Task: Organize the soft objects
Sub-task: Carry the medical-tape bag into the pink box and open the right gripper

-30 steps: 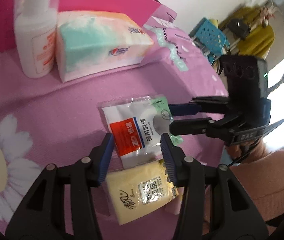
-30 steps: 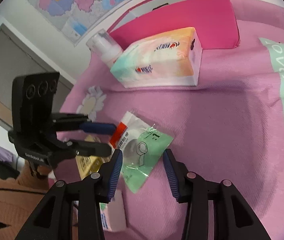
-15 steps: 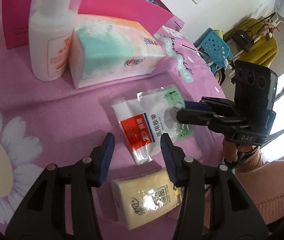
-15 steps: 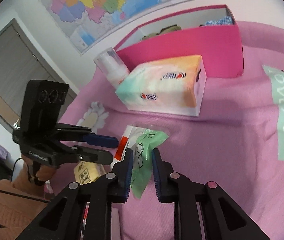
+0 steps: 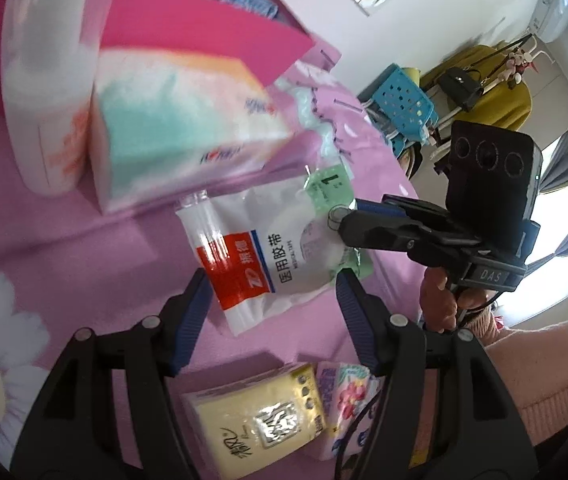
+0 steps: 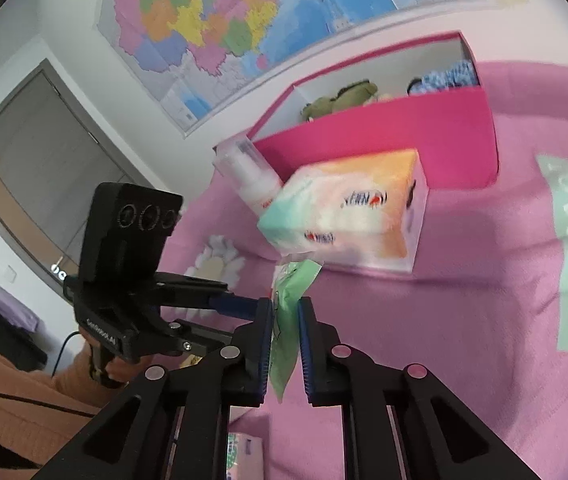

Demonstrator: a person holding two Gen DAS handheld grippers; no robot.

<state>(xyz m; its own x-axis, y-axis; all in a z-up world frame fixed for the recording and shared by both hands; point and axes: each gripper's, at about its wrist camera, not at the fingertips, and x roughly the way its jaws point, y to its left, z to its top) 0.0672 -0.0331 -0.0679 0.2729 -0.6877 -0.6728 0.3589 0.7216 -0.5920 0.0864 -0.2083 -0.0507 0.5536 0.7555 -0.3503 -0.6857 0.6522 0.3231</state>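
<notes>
Tape packet (image 5: 268,256), earlier flat, now lifted, pinched in right gripper (image 6: 286,334); left gripper (image 5: 270,316) opening, empty.

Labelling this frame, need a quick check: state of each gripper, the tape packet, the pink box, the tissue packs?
right gripper: shut on the medical tape packet
medical tape packet: pinched at its green edge, lifted off the cloth
left gripper: jaws opening, pads clear of the packet
pink box: open-topped, soft items inside
large tissue pack: lying in front of the box
yellow tissue pack: flat on the cloth

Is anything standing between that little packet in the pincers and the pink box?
Yes. The tissue pack and the white bottle stand right before the pink box, between it and the packet pinched in the right gripper.
</notes>
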